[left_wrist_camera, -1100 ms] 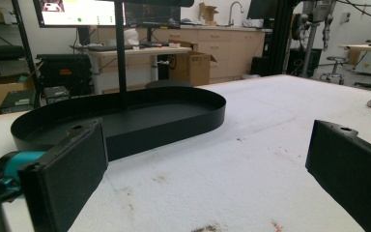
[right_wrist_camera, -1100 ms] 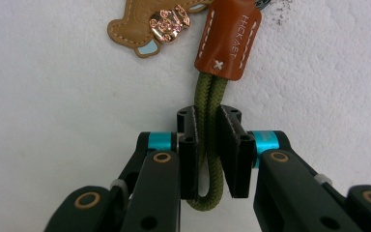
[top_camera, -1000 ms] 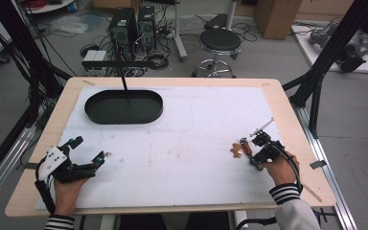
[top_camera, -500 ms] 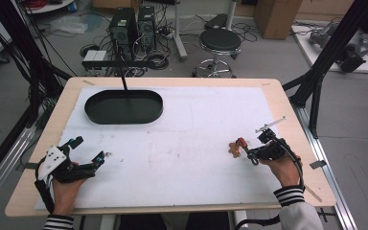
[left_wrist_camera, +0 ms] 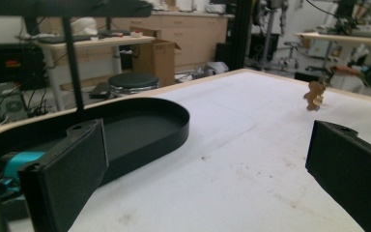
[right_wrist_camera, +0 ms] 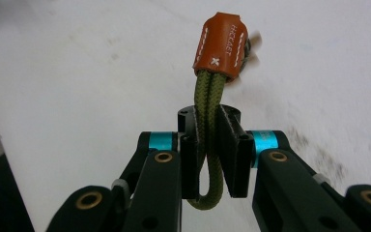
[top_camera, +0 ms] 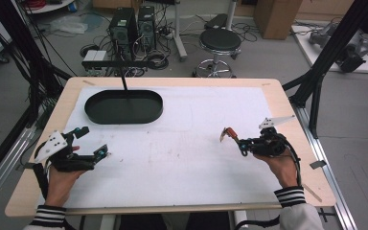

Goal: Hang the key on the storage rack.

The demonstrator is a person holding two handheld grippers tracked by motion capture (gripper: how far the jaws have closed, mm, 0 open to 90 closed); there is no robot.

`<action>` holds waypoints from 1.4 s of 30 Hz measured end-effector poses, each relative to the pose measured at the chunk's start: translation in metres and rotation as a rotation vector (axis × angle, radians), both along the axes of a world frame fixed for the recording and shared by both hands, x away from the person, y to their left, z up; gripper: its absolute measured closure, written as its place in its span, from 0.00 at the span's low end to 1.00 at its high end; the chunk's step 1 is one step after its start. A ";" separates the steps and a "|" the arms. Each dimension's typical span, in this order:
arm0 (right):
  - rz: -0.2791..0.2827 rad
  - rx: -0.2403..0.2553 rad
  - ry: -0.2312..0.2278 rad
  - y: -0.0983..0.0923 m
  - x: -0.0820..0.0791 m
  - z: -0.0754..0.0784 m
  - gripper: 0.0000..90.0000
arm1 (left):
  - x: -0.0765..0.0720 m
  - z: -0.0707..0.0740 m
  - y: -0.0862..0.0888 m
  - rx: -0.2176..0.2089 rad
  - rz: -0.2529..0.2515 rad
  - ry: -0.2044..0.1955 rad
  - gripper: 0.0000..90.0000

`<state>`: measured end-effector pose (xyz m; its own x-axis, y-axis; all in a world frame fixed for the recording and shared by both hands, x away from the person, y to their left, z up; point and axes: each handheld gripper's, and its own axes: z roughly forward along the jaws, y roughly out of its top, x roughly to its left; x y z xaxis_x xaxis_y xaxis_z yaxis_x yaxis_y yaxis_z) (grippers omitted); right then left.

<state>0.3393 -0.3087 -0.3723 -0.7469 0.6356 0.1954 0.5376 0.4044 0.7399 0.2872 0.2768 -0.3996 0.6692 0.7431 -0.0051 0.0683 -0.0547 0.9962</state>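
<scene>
Two grippers work above the white-covered desk [top_camera: 182,158]. Right gripper [right_wrist_camera: 207,145]: fingers nearly closed, pinching a doubled olive cord loop [right_wrist_camera: 206,125] whose far end carries a tan leather tab [right_wrist_camera: 221,46] (stitched, with stamped lettering). Compared with the frames of a second ago, this gripper has drawn slightly nearer the person and rolled, so the tab [top_camera: 226,133] now points toward the desk's middle and hangs clear of the surface; the lift appears complete and a carry toward the tray is the likely step in hand. Left gripper [top_camera: 87,143]: unchanged in place at the near left, fingers spread wide and holding nothing. Black oval tray [top_camera: 123,106]: at the far left of the desk, well apart from the cord; its floor [left_wrist_camera: 140,130] is bare, with no contents.
</scene>
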 end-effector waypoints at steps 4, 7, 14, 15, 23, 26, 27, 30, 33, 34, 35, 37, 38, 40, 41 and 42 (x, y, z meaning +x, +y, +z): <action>0.021 0.060 -0.044 0.001 -0.002 0.007 0.89 | 0.006 0.014 -0.009 0.031 -0.055 -0.010 0.02; 0.065 0.105 -0.082 0.005 -0.002 0.017 0.89 | 0.014 0.029 -0.018 0.028 -0.129 0.006 0.02; 0.202 0.133 -0.231 0.023 -0.001 0.032 0.89 | 0.027 0.055 -0.034 0.066 -0.240 0.028 0.02; 0.222 0.142 -0.249 0.025 -0.001 0.034 0.89 | 0.027 0.055 -0.034 0.066 -0.240 0.028 0.02; 0.358 0.176 -0.307 0.046 0.002 0.046 0.89 | 0.037 0.072 -0.054 0.112 -0.337 0.042 0.02; 0.382 0.180 -0.310 0.051 0.004 0.047 0.89 | 0.040 0.078 -0.064 0.140 -0.371 0.042 0.02; 0.392 0.179 -0.318 0.053 0.004 0.048 0.89 | 0.042 0.080 -0.068 0.146 -0.385 0.044 0.02; 0.441 0.182 -0.318 0.063 0.005 0.050 0.89 | 0.045 0.086 -0.077 0.152 -0.420 0.043 0.02; 0.471 0.177 -0.332 0.071 0.005 0.053 0.89 | 0.047 0.090 -0.089 0.172 -0.458 0.043 0.02; 0.485 0.177 -0.335 0.073 0.005 0.053 0.89 | 0.048 0.091 -0.093 0.177 -0.468 0.043 0.02; 0.485 0.177 -0.335 0.073 0.005 0.053 0.89 | 0.049 0.092 -0.097 0.183 -0.481 0.046 0.02; 0.505 0.173 -0.339 0.079 0.005 0.055 0.89 | 0.050 0.094 -0.105 0.194 -0.505 0.048 0.02; 0.516 0.175 -0.342 0.080 0.006 0.055 0.89 | 0.050 0.095 -0.109 0.200 -0.519 0.049 0.02; 0.533 0.175 -0.342 0.085 0.006 0.056 0.89 | 0.051 0.096 -0.115 0.207 -0.533 0.052 0.02; 0.548 0.170 -0.339 0.089 0.006 0.056 0.89 | 0.051 0.096 -0.118 0.213 -0.545 0.054 0.02; 0.558 0.173 -0.334 0.091 0.006 0.055 0.89 | 0.051 0.097 -0.125 0.230 -0.563 0.055 0.02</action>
